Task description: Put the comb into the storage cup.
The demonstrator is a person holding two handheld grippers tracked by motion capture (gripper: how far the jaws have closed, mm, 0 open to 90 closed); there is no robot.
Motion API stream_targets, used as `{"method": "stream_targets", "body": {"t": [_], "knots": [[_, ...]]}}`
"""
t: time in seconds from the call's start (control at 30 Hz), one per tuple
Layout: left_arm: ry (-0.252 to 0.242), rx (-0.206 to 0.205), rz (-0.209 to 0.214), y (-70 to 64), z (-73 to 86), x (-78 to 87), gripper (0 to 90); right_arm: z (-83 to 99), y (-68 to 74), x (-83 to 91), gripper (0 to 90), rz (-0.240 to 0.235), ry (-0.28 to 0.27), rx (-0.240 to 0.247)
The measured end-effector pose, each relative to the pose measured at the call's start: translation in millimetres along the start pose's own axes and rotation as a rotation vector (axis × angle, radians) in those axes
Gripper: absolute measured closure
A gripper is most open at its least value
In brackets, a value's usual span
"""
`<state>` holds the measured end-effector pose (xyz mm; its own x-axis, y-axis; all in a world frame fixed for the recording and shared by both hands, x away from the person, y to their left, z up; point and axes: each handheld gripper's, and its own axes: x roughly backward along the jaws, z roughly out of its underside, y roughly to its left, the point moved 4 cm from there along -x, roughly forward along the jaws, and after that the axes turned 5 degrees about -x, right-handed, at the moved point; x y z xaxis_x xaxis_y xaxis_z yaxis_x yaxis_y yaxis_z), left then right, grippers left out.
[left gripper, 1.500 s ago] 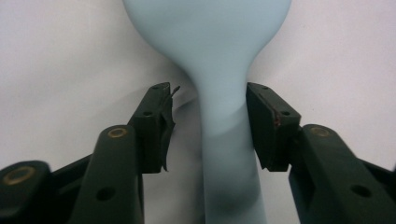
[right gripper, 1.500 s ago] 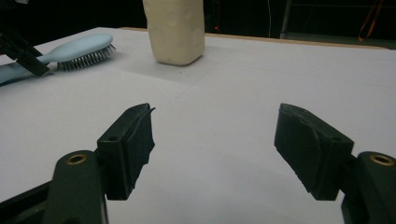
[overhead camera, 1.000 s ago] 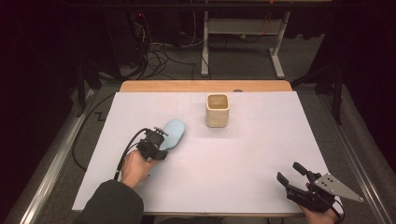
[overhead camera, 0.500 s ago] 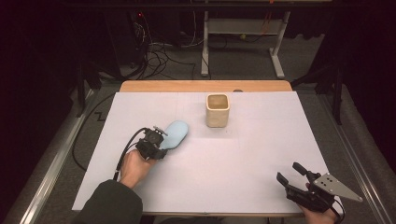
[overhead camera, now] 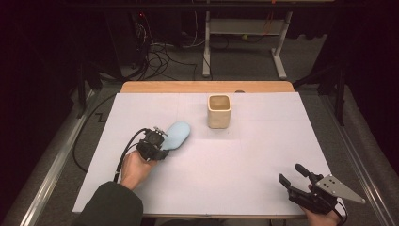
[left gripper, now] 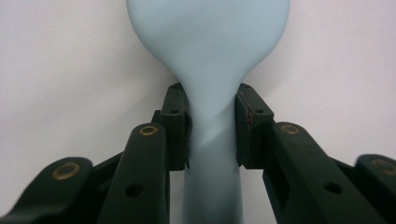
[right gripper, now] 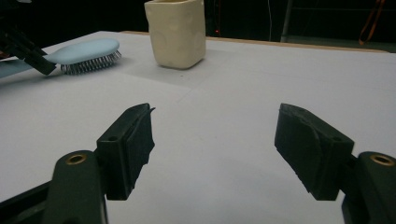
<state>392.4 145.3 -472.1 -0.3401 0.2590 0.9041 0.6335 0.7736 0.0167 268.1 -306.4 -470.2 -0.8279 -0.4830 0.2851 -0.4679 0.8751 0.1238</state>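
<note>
Gripping the light blue hairbrush (left gripper: 208, 56) at the narrow neck where handle meets head, our left gripper (left gripper: 212, 126) has its two pads pressed against either side of the plastic, closed as far as the handle lets them. To do this step well, we judge that we should keep the squeeze even and lift straight, since the neck tapers and the brush could slide toward the thinner handle or twist if the head's weight swings it. The brush lies on the white table cover (overhead camera: 235, 160), left of centre, bristles down in the right gripper view (right gripper: 88, 63), with its head pointing toward the cream square cup (overhead camera: 219, 111) that stands apart from it, farther back. If the cup is where the brush goes, we think a handle-first or head-first entry will need the wrist turned well before reaching the rim. Between the fingers (left gripper: 175, 126) the neck sits centred, the head fanning out beyond the pad tips and the handle running back beneath the jaws toward the camera. Our right gripper (right gripper: 215, 154) rests near the table's front right corner, well apart from brush and cup, its jaws spread wide with nothing between them.
</note>
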Motion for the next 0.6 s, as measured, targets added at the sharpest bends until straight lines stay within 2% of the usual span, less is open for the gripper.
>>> {"method": "stream_targets", "body": {"t": [0.27, 0.5, 0.6], "knots": [[-0.045, 0.001, 0.033, -1.7, -0.7, 6.1, 69.7, 0.1, 0.2, -0.3, 28.5, 0.000, 0.002, 0.002], [-0.086, -0.028, 0.062, -8.8, -1.3, 10.7, 69.7, -0.1, 1.4, -2.5, 27.9, -0.008, 0.003, -0.001], [-0.123, -0.039, 0.074, -13.3, -2.3, 11.9, 69.7, -0.7, 1.4, -2.2, 27.4, -0.007, 0.001, 0.006]]}}
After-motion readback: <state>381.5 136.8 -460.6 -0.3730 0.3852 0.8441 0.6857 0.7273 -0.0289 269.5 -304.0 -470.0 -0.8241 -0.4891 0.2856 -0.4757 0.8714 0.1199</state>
